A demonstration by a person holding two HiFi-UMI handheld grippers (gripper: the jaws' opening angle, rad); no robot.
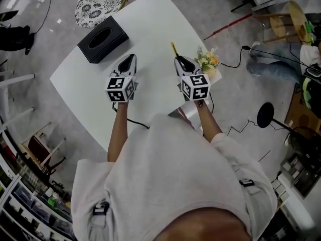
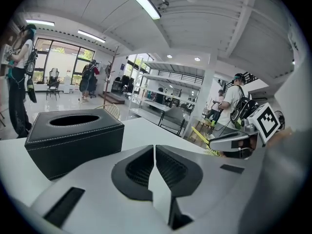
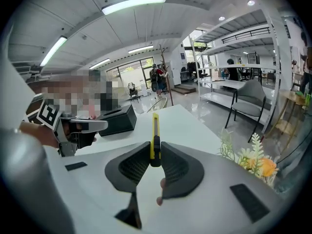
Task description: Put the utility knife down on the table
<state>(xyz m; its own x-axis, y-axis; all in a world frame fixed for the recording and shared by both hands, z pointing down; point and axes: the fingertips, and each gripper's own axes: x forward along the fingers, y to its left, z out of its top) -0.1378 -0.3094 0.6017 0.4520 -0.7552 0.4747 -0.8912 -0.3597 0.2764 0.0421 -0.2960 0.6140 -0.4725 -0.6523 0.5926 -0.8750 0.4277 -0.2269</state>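
right gripper view first: my right gripper (image 3: 155, 152) has its jaws clamped on the knife (image 3: 154, 140), one pad pressed to each flat side. the yellow body stands on its narrow edge and sticks out forward past the jaw tips. it points across the white table (image 3: 190, 123). so the knife is in my grip, not lying down yet, and from here i can't tell whether its front end touches the top.

over to the head view: the knife shows as a thin yellow line ahead of that gripper, over the right part of the table. the flowers (image 1: 208, 62) sit just beside it at the table's edge.

my left gripper (image 2: 154, 155) is alongside, well apart from the knife. its jaws are together, tips meeting with only a hairline between them and nothing held. it sits above the middle of the table. the black tissue box (image 2: 73, 140) is ahead of it and off to the left, standing flat with its oval slot facing up.

both arms reach out from my pale sleeves, grippers side by side and tilted downward toward the table.
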